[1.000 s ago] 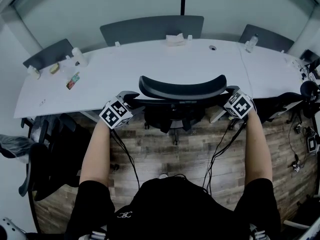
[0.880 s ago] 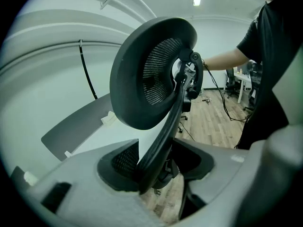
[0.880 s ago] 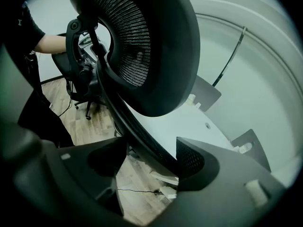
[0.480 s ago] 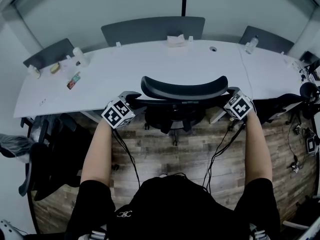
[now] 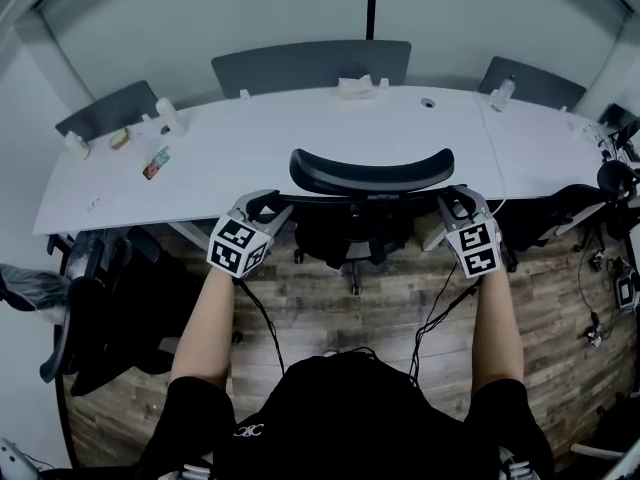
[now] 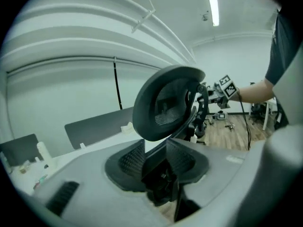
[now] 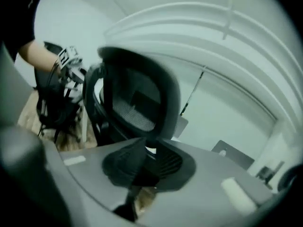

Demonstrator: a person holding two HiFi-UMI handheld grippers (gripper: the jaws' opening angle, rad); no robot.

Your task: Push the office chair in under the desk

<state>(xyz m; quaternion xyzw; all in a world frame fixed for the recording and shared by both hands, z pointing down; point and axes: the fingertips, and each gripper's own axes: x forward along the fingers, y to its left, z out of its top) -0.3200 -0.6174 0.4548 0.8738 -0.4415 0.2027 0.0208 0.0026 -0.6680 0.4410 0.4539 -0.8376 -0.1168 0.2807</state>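
- The office chair [image 5: 372,173] is sitting pushed in at 12 o'clock from the person. Its seat is hiding beneath the white surface [image 5: 250,148] and behind its own curved back, and only part of its base is showing over the wooden floor [image 5: 330,308].
- The left claw [image 5: 265,205], at the chair's 8 o'clock, is standing narrowly apart, having just been closing. A dark shape is sitting in the gap, too murky to name.
- The right claw [image 5: 455,200], at 4 o'clock, is standing narrower still, also just closing, with a similar dark blur in its gap.
- Counting: one such chair, two claws, and three grey panels [image 5: 310,63] lining the surface's far edge.
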